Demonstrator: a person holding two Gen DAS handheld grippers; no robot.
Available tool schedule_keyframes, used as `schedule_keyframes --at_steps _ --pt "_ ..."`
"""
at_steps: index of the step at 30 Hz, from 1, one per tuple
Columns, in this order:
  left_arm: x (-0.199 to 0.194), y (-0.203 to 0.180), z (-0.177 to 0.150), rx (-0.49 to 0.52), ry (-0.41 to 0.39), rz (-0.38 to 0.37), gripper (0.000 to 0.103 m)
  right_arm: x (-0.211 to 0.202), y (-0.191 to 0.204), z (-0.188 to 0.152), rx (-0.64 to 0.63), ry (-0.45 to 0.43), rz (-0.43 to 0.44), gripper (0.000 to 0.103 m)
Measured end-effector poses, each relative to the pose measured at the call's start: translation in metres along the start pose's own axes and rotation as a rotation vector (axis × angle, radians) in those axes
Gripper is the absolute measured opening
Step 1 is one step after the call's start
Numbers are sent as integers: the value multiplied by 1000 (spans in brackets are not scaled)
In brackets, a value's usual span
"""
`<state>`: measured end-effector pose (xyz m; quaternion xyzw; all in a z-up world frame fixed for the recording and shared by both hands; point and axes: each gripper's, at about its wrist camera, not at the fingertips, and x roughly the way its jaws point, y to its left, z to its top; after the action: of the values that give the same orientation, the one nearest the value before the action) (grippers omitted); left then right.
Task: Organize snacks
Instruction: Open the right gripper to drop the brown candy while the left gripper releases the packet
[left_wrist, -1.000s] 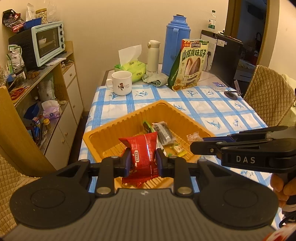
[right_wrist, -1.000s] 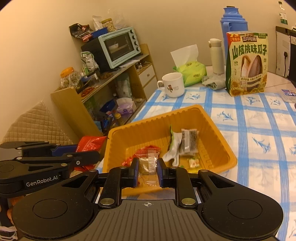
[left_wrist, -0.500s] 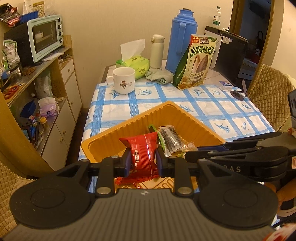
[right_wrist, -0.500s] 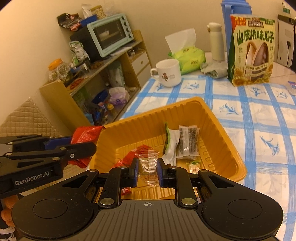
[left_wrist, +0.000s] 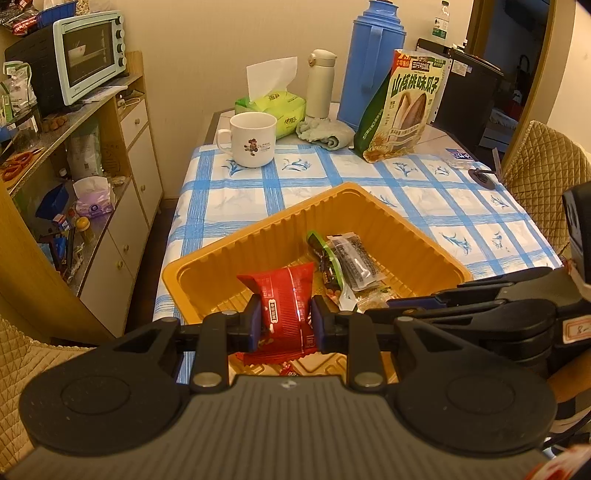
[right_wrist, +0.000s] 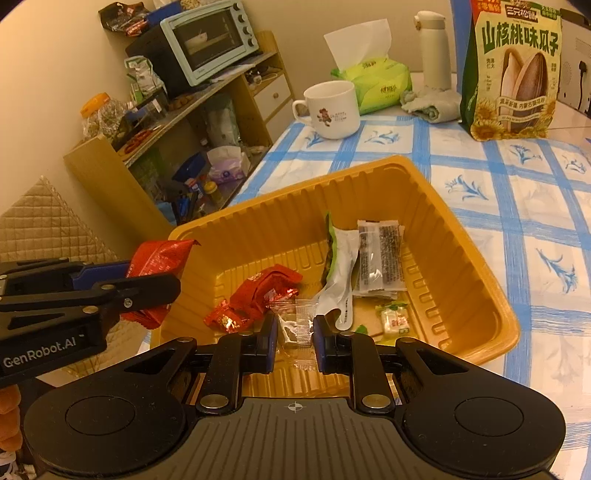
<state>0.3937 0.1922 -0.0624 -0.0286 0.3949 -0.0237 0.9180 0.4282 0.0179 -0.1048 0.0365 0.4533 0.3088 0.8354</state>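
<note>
Left hand-held gripper pinching a red snack packet between its blue pads, held upright just over the near-left rim of the orange tray. Right hand-held gripper clamped on a small clear-wrapped candy, low inside the tray near its front wall. Seen from the right wrist, the left hand-held gripper at the tray's left edge, red packet sticking up from its fingers, outside the rim. Seen from the left wrist, the right hand-held gripper's body crossing over the tray's near-right corner. Inside the tray: crumpled red wrappers on the floor toward the left, a green-edged white packet leaning across the middle, a clear packet with dark contents just beside and touching it, a small pale green candy toward the front right. Tray resting on the counter with its blue-checked cloth, turned at an angle to the edge. Farther back on the counter, well apart from the tray: white mug, green tissue pack, cream flask, blue thermos, upright bag of sunflower seeds. Off to the left, a wooden shelf unit with a mint toaster oven on top.
</note>
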Motion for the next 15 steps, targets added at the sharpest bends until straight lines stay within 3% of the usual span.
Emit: schedule_keyframes --at_steps 13,15 --pt "-1 8 -2 -7 2 -4 25 7 8 -4 -31 16 -12 24" --pt "-1 9 -3 -6 2 -6 25 5 5 -5 -18 13 -23 39"
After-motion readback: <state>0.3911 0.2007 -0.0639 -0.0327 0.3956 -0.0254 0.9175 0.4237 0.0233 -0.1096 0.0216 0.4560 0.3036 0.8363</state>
